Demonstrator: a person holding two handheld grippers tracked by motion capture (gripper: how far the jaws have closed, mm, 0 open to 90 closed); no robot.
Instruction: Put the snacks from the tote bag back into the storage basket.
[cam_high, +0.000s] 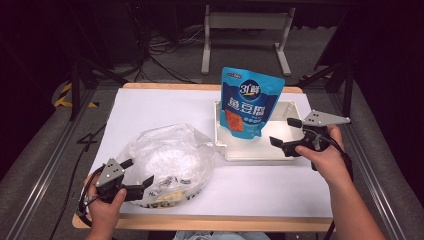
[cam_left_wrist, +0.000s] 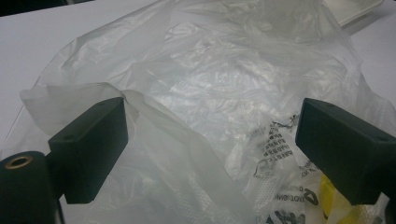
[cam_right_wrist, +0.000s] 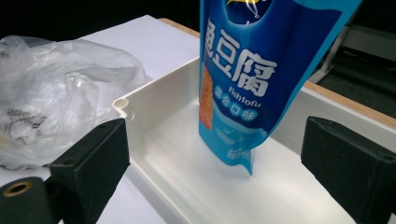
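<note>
A blue snack pouch (cam_high: 251, 101) (cam_right_wrist: 254, 79) with white lettering stands upright in a white tray (cam_high: 250, 151) (cam_right_wrist: 154, 116). My right gripper (cam_high: 286, 133) (cam_right_wrist: 215, 163) hovers open at the tray's right side, jaws apart, facing the pouch without touching it. A crumpled clear plastic bag (cam_high: 167, 155) (cam_left_wrist: 210, 93) (cam_right_wrist: 60, 93) lies at the front left of the table. My left gripper (cam_high: 137, 175) (cam_left_wrist: 210, 149) is open at the bag's near edge, its jaws on either side of a fold of plastic.
The white table top (cam_high: 150, 107) has a wooden edge (cam_high: 200, 222) at the front. Printed wrappers and something yellow (cam_left_wrist: 336, 205) lie inside the bag. Beyond the table stand a metal frame (cam_high: 245, 30) and cables on the dark floor.
</note>
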